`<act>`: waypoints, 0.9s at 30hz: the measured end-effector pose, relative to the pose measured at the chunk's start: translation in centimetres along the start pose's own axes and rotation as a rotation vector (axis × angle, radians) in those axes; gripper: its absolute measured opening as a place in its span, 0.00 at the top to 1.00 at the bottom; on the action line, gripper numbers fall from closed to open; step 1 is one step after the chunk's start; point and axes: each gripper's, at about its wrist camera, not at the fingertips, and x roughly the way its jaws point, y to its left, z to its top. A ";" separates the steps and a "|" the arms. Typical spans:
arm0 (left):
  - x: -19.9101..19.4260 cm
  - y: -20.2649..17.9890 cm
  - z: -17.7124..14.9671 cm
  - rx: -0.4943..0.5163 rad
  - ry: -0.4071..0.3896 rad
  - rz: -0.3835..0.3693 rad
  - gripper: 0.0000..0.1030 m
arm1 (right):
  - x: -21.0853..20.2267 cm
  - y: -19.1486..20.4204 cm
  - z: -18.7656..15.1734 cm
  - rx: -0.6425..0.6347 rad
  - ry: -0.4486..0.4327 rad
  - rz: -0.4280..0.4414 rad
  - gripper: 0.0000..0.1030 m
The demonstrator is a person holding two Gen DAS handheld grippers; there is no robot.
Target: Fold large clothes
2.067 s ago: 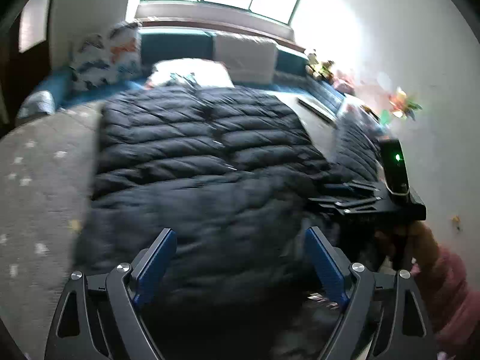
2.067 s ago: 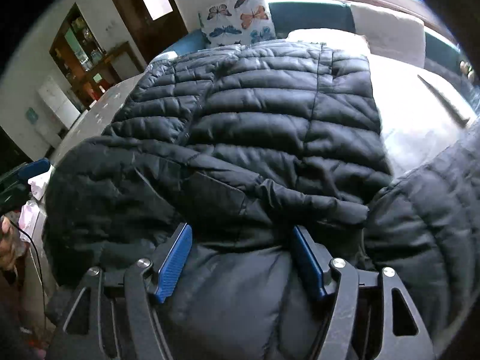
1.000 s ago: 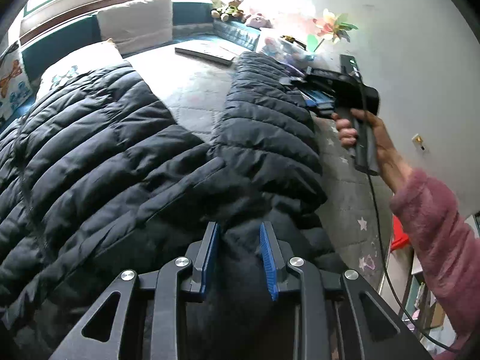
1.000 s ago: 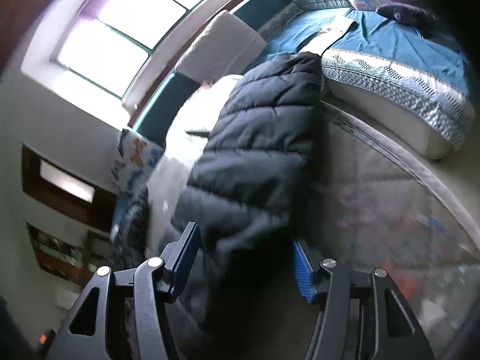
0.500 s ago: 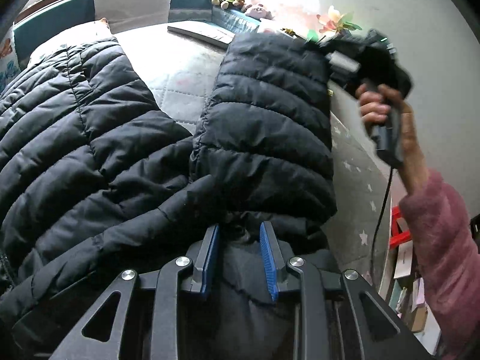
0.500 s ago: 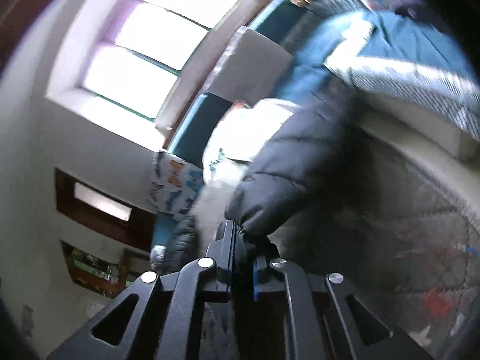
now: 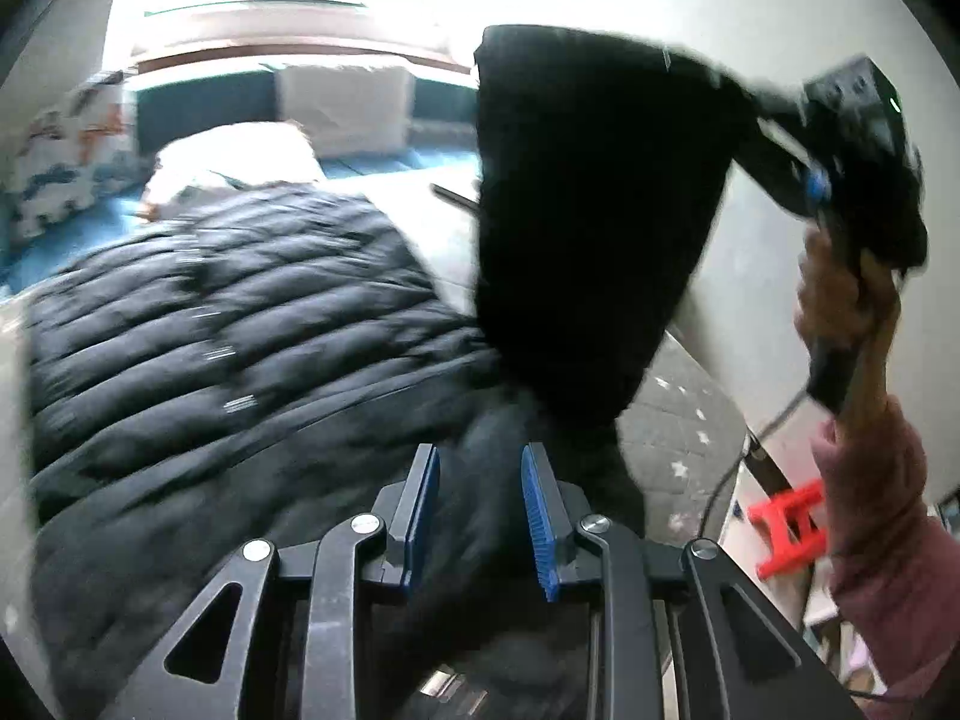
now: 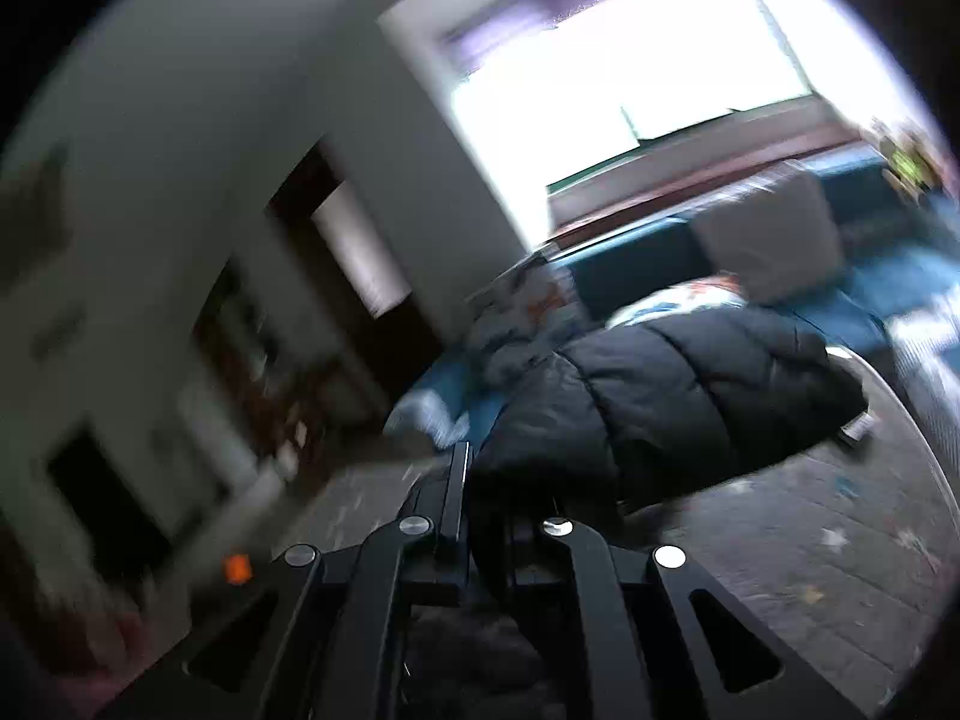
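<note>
We see the black puffer jacket (image 7: 228,324) spread at centre left. Our left gripper (image 7: 480,516) clamps its hem; our right gripper (image 8: 489,498), upper right, pinches the raised sleeve (image 7: 594,210).

Bright window (image 8: 630,54) above teal sofa (image 8: 636,270); white wall (image 7: 756,240).

Left wrist view: close, angled down over the black puffer jacket (image 7: 228,324). Right wrist view: near level, rolled, facing the window (image 8: 630,54). Both share jacket and window.
</note>
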 end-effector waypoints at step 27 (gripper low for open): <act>-12.4 12.6 -20.5 -0.409 -0.151 0.001 0.68 | 15.8 19.3 -21.0 -0.572 0.554 -0.114 0.53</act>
